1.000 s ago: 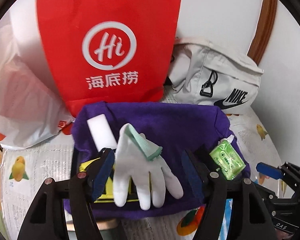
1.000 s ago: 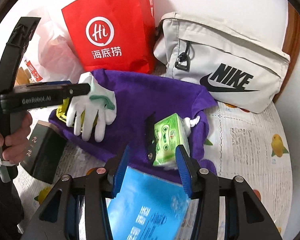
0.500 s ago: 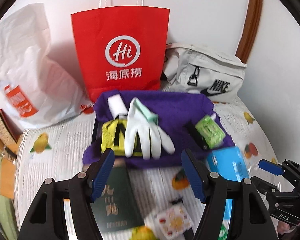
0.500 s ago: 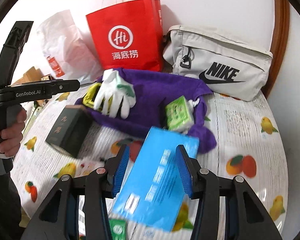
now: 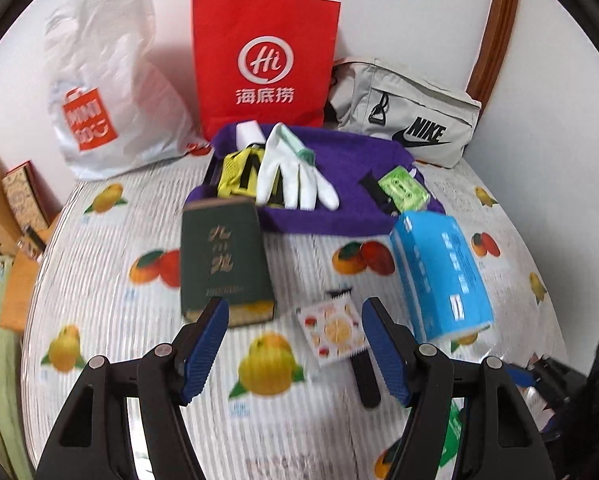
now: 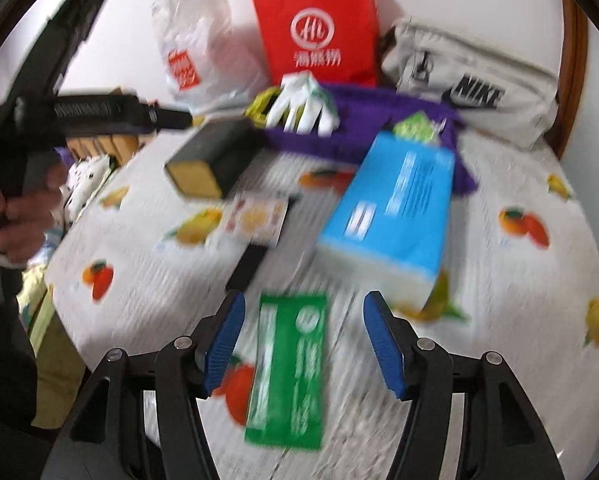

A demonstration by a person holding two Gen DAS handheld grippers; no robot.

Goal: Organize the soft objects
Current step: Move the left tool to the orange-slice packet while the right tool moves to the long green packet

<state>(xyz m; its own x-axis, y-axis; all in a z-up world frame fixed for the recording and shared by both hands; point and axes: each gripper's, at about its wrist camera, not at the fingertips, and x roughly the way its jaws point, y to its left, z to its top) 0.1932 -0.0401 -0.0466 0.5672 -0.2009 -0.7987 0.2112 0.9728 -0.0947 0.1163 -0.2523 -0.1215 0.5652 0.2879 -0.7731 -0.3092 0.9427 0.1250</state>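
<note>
Right gripper (image 6: 303,344): angled steeply down over the fruit-print tablecloth (image 6: 499,280), jaws apart and just widened, nothing between the pads; green sachet (image 6: 289,372) flat on the cloth below the gap, untouched (frame heavily blurred).

Left gripper (image 5: 293,346): same downward tilt, jaws spread, empty; small fruit-print packet (image 5: 333,332) on the cloth just ahead of the gap, black comb (image 5: 363,376) partly beneath it. Seen from the right wrist view as a black handle held in a person's hand (image 6: 19,208) at far left, fingers curled round the grip, nose pointed across the table.

Mid-table: dark green box (image 5: 223,256) lying left of centre, blue tissue pack (image 5: 439,272) to the right, both near edges of the purple cloth bag (image 5: 339,184).

On the purple bag: white glove (image 5: 295,172) fingers toward camera, lying over a yellow-black item (image 5: 235,172); white block (image 5: 249,134) behind; green tissue packet (image 5: 403,188) at right end.

Far, against the wall: white plastic bag (image 5: 107,80), red paper bag (image 5: 265,60) upright, grey Nike pouch (image 5: 407,120).
</note>
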